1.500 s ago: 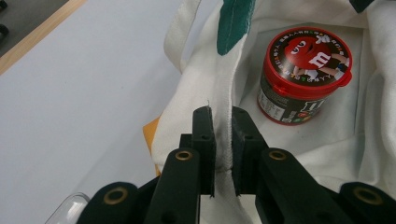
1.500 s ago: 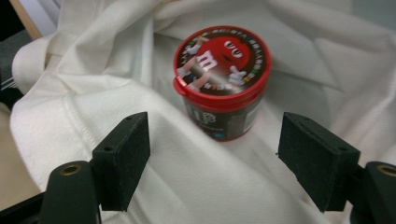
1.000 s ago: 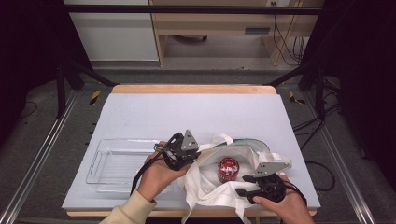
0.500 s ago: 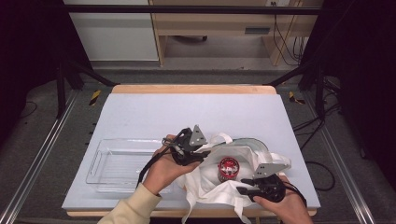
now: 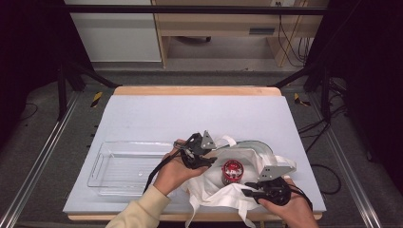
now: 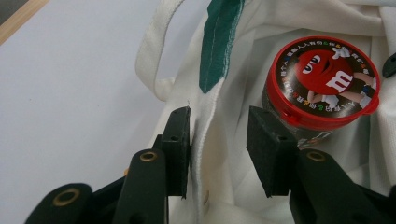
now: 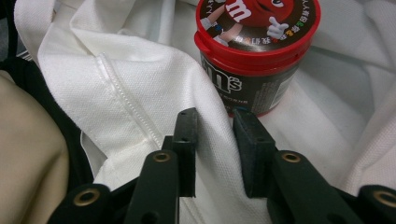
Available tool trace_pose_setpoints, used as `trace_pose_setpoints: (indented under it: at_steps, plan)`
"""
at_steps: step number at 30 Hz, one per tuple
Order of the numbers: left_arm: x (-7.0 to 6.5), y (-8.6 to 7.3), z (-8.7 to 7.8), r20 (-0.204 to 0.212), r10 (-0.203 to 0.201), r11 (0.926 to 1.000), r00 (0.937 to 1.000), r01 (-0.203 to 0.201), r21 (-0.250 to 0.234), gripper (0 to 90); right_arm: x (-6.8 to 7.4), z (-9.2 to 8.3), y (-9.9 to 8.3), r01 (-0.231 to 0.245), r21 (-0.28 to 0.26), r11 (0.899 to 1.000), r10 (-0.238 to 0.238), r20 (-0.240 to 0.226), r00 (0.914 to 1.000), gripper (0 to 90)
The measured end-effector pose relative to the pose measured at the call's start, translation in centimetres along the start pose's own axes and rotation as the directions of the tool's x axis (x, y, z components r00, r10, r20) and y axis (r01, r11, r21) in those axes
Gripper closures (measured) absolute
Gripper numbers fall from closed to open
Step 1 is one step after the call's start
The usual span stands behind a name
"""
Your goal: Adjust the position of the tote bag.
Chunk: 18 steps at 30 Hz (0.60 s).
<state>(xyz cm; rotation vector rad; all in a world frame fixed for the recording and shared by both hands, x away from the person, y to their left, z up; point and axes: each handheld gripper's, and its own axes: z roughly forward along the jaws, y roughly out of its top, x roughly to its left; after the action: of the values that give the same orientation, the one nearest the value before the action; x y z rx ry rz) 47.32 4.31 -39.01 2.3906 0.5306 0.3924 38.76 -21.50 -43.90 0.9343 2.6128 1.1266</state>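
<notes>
Two jaws pairs straddle bag (image 5: 247, 190) rim | jar (image 5: 232, 171) between — inside

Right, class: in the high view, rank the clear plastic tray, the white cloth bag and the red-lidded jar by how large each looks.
1. White cloth bag and clear plastic tray: too alike to rank, since the bag is crumpled and partly covered by hands.
2. Red-lidded jar: clearly smallest, standing inside the bag.

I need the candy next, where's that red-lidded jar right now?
In the high view the red-lidded jar stands upright inside the open white tote bag at the table's near edge, between the left gripper and the right gripper.
</notes>
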Motion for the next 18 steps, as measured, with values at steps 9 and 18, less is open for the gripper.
trace_pose_setpoints:
  at_steps: [9, 18]
  plan:
    - [0.0, -0.1, -0.1, -0.003, 0.002, 1.0000, 1.0000, -0.002, 0.010, 63.0, 0.6, -0.2, 0.3, 0.020, 0.013, 1.000, -0.021, 0.054, 0.9983, 84.3]
    - [0.1, -0.1, 0.1, -0.005, 0.000, 0.9997, 1.0000, 0.000, 0.023, 66.7, 1.5, 0.1, 0.8, 0.071, 0.035, 0.997, -0.076, 0.134, 0.9880, 84.9]
